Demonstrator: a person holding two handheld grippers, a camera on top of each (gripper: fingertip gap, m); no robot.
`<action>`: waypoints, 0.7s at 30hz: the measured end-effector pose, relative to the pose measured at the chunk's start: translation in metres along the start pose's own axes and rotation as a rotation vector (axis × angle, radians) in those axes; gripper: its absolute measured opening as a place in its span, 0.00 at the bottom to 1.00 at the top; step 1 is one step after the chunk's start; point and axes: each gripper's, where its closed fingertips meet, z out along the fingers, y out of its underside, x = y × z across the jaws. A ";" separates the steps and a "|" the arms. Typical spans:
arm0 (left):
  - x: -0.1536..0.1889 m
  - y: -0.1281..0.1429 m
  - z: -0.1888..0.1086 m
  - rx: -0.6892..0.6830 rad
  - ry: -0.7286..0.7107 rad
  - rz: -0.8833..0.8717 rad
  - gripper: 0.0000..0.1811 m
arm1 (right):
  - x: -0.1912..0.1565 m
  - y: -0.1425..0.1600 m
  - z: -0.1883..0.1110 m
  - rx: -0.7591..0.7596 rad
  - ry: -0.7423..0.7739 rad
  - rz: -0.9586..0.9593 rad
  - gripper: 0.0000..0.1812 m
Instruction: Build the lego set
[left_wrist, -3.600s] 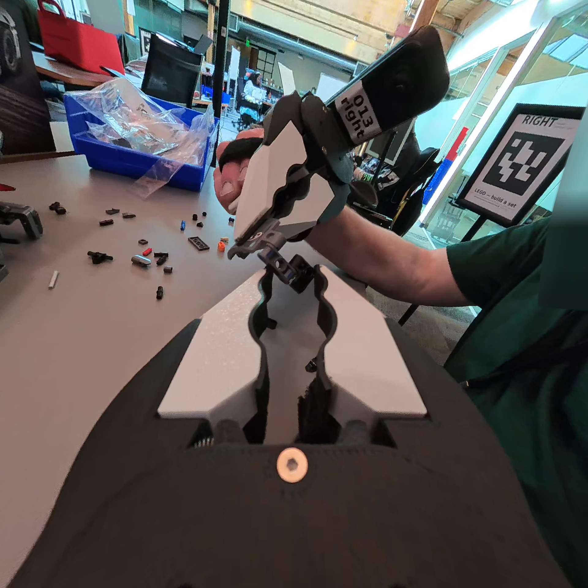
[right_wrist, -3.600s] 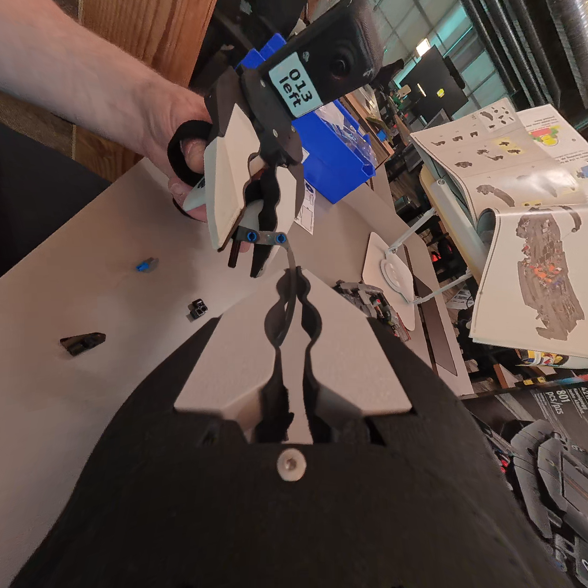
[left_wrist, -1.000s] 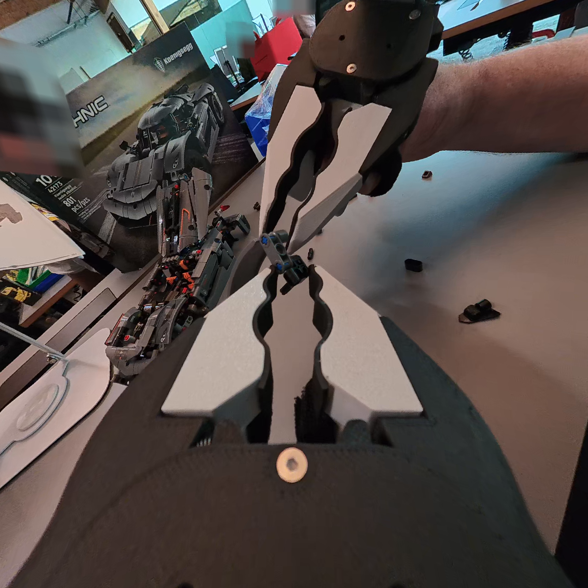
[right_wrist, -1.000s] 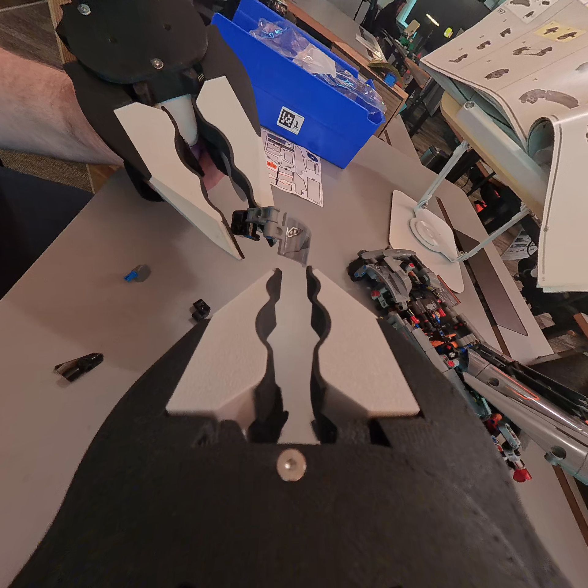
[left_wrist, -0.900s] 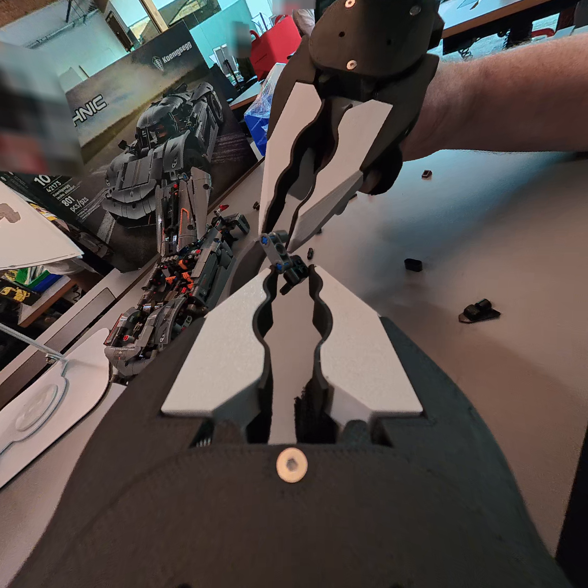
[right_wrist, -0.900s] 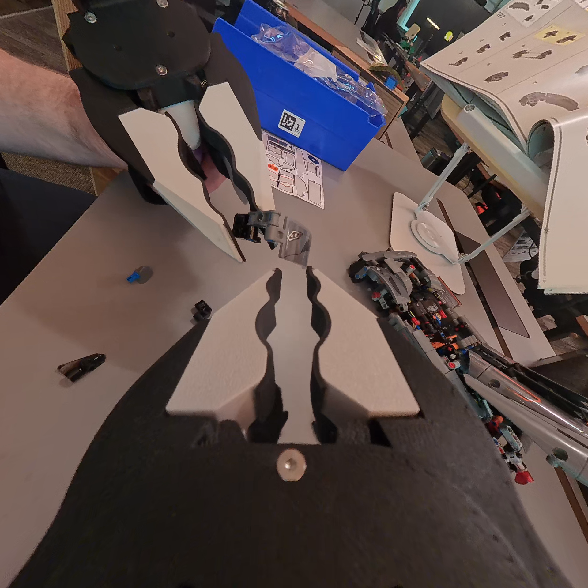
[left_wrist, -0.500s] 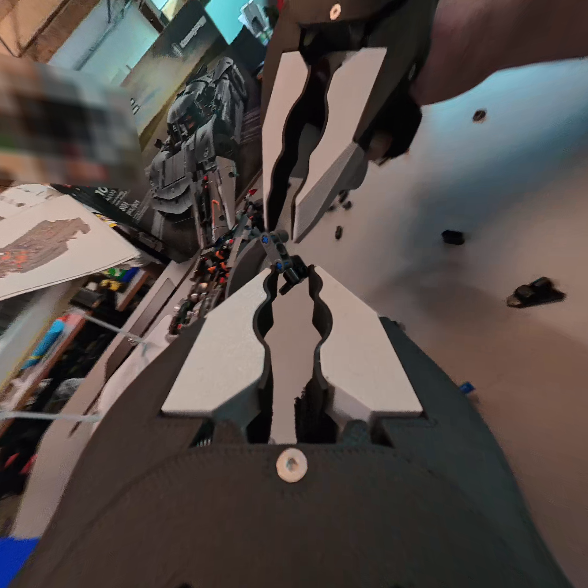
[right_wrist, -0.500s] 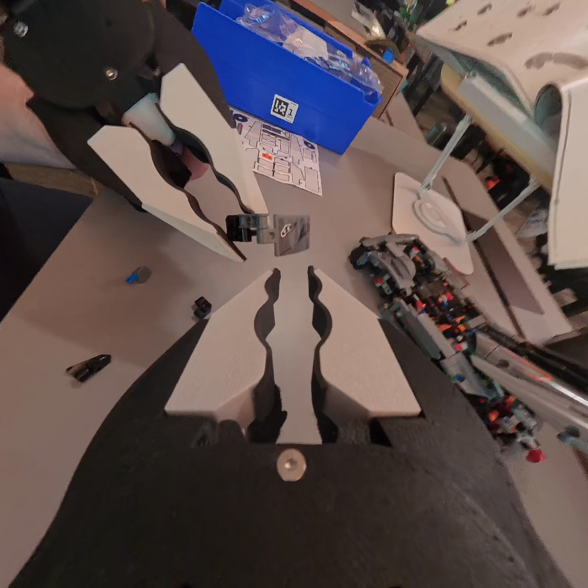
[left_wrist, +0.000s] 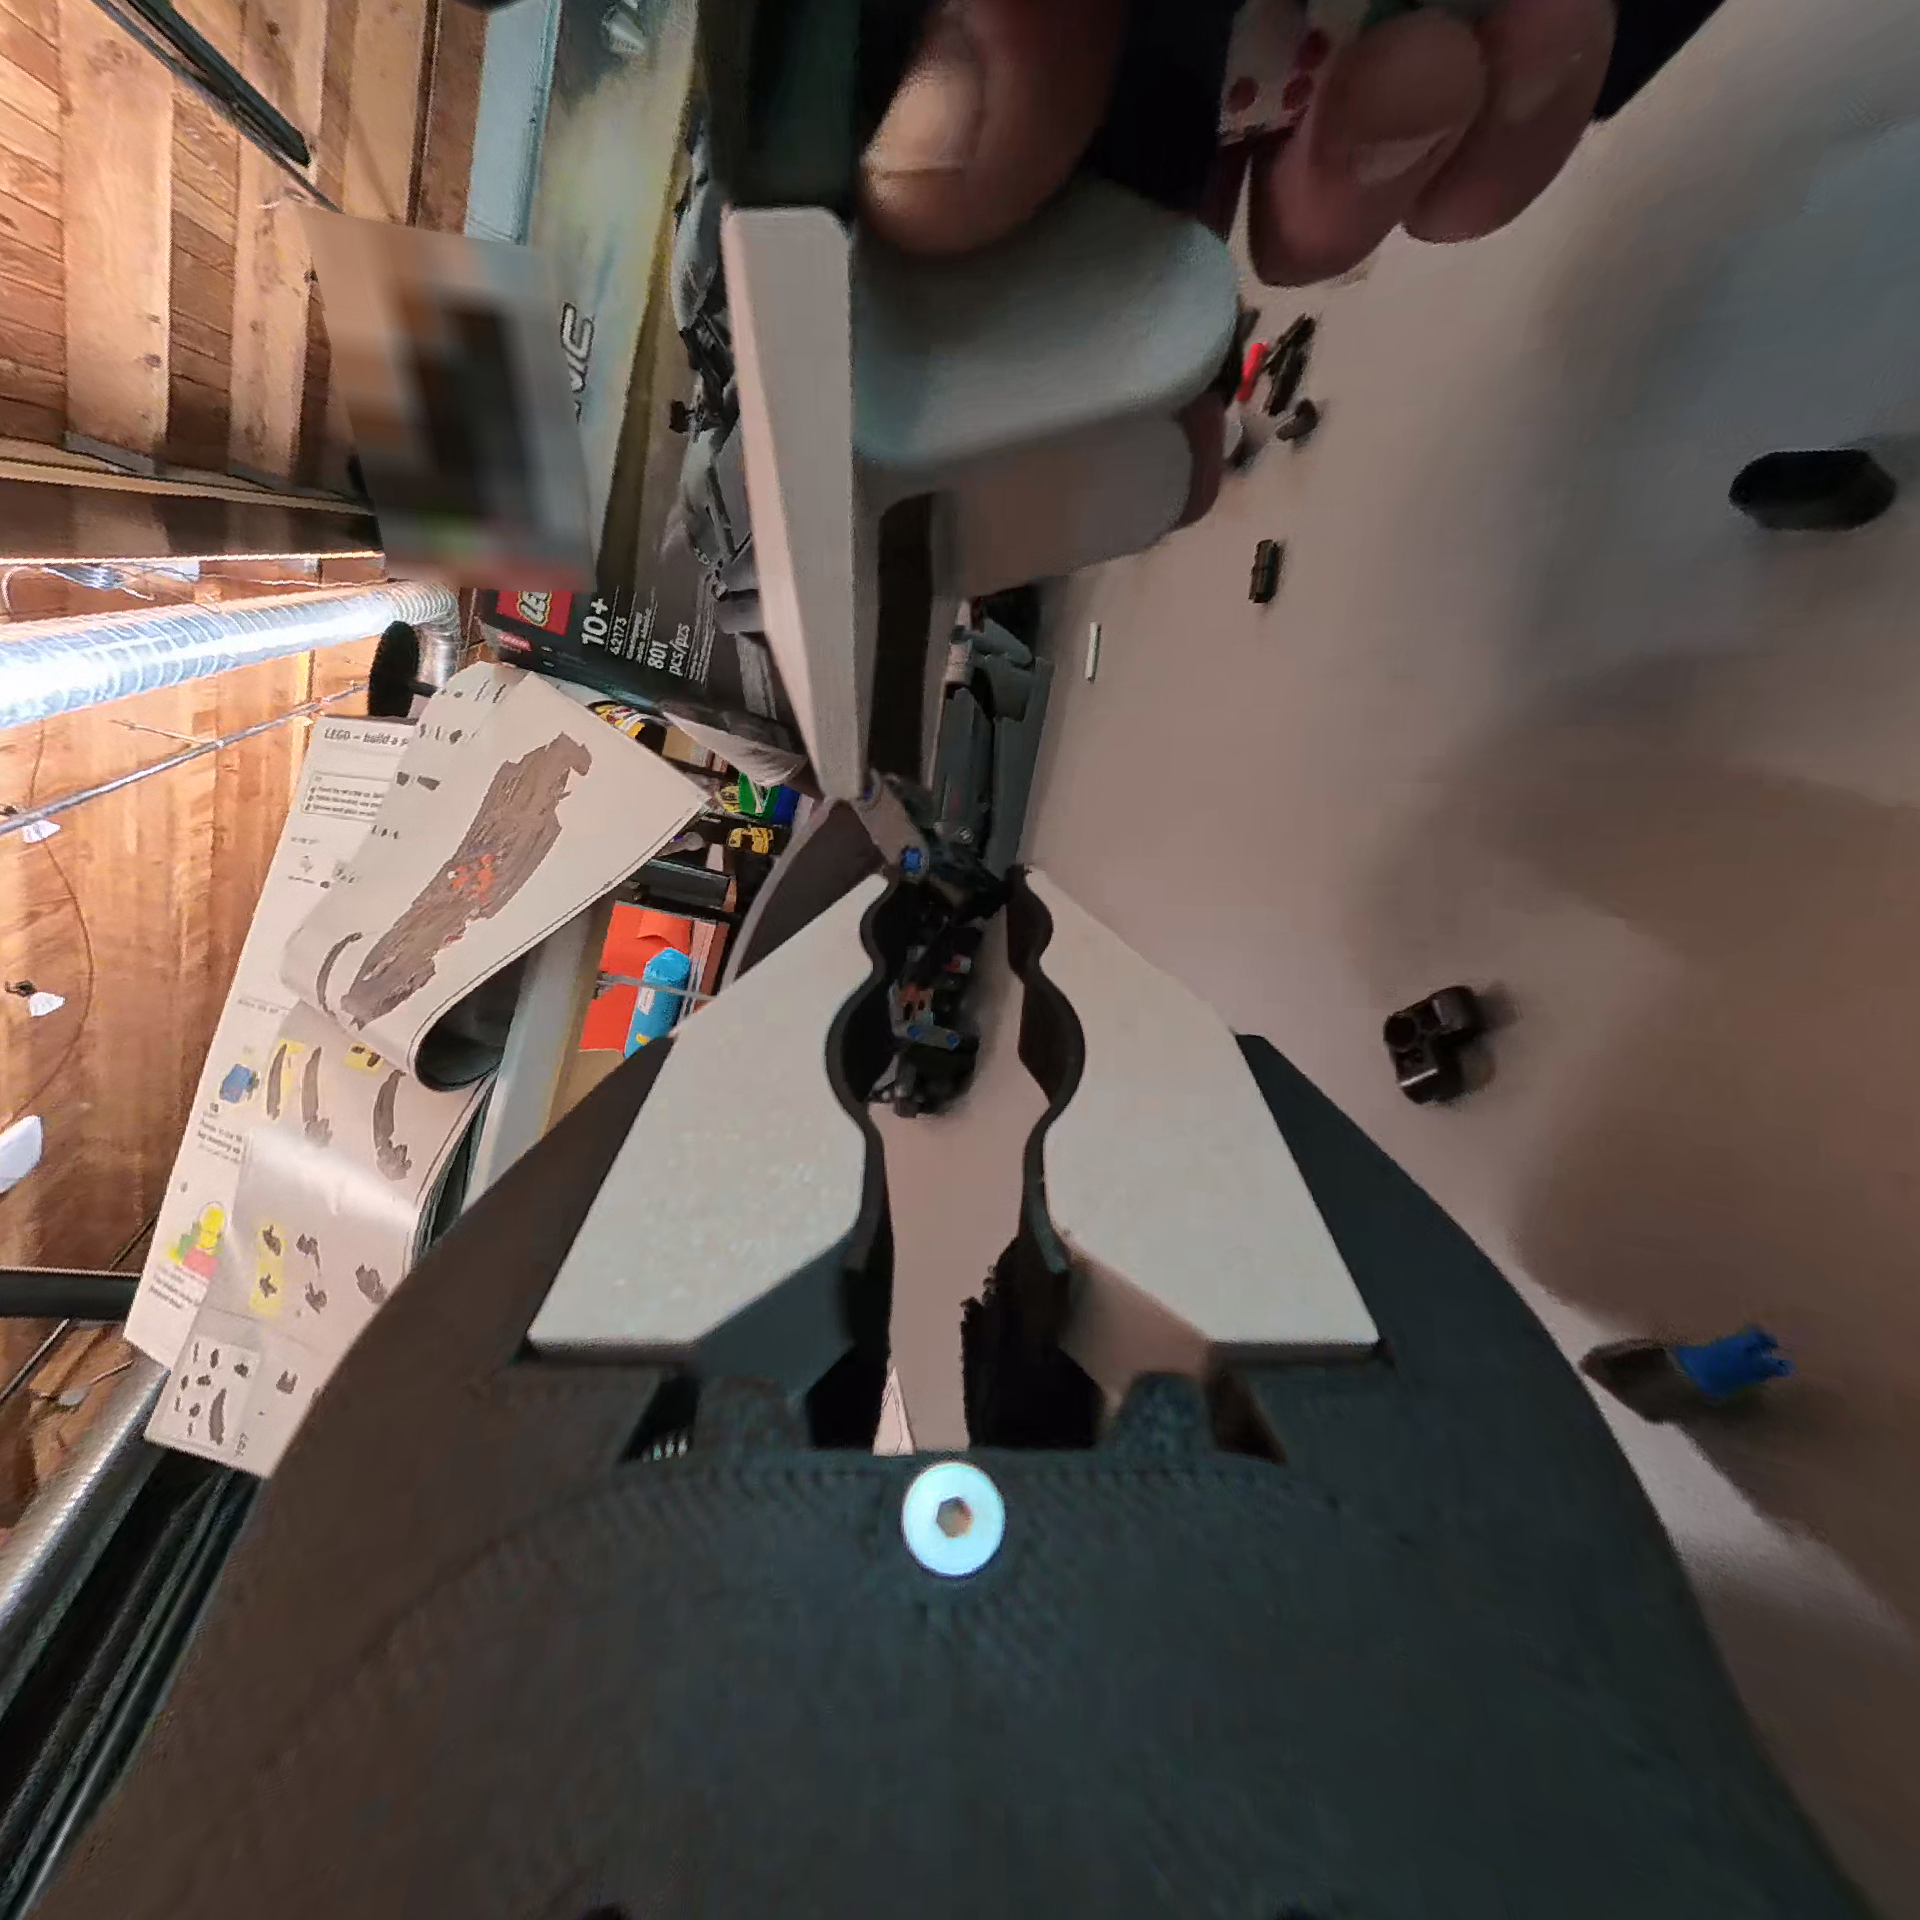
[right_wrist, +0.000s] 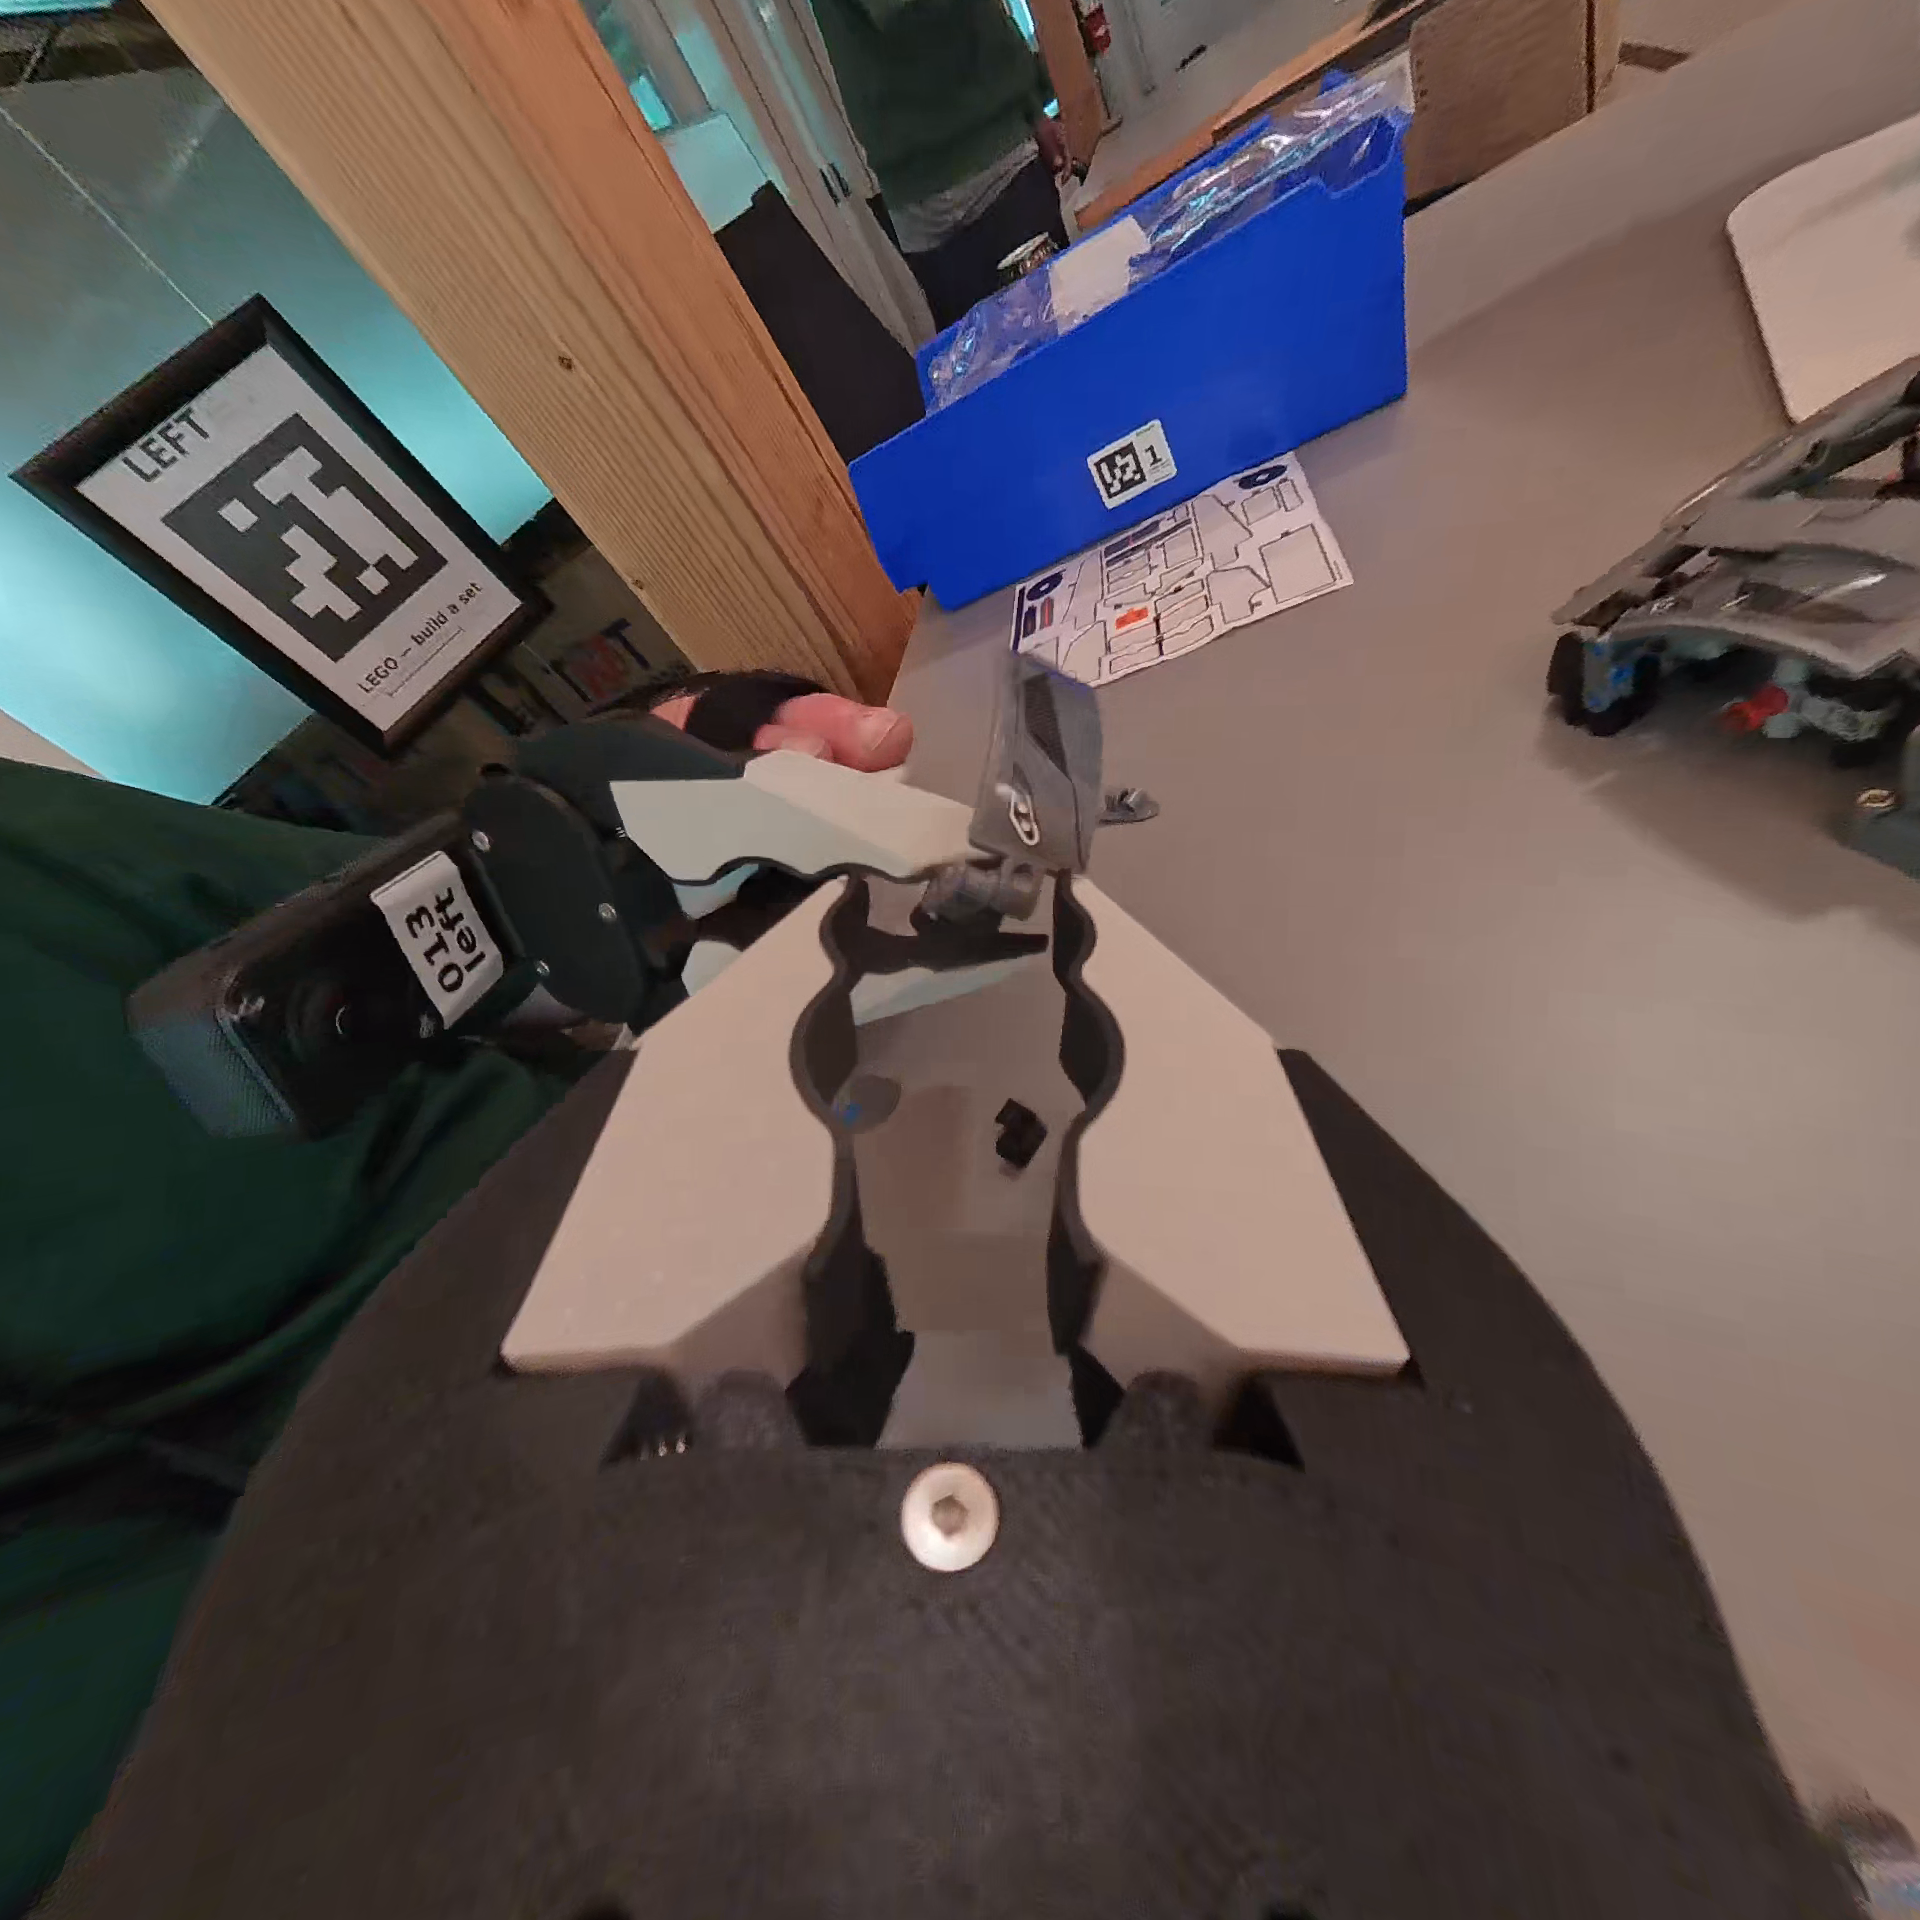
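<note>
My left gripper (left_wrist: 948, 883) is shut on a small lego sub-assembly (left_wrist: 925, 852): a black connector with a blue pin and a grey link. In the right wrist view the left gripper (right_wrist: 961, 852) comes in from the left, and the sub-assembly's dark grey panel (right_wrist: 1039, 764) stands up from its tip. My right gripper (right_wrist: 954, 896) is open, and the sub-assembly's grey connector (right_wrist: 982, 888) lies between its fingertips. In the left wrist view the right gripper (left_wrist: 857, 774) shows edge-on, its tip touching the piece. The partly built grey car (right_wrist: 1756, 623) stands to the right.
A blue bin (right_wrist: 1143, 416) with plastic bags and a sticker sheet (right_wrist: 1184, 571) lie behind. The open instruction booklet (left_wrist: 468, 883) and the set's box (left_wrist: 644, 499) are at the left. Loose pieces lie on the table (right_wrist: 1455, 935): a black connector (left_wrist: 1439, 1049) and a blue-tipped piece (left_wrist: 1704, 1366). Less than 4 cm separates the two grippers' tips. Both grippers' tips are roughly 15 cm from the partly built grey car (right_wrist: 1756, 623).
Both grippers have turned sharply and closed in on each other. The right gripper has opened wider around the piece that the left gripper still holds.
</note>
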 end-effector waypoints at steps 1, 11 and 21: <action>0.002 -0.001 0.001 0.002 0.006 0.001 0.09 | 0.000 0.001 0.002 -0.005 -0.003 0.001 0.19; 0.007 -0.004 0.004 0.029 0.034 -0.020 0.07 | 0.010 0.003 0.000 -0.012 0.041 -0.018 0.10; 0.002 -0.008 -0.001 0.109 0.076 -0.154 0.07 | 0.006 -0.004 -0.003 0.022 0.028 -0.035 0.13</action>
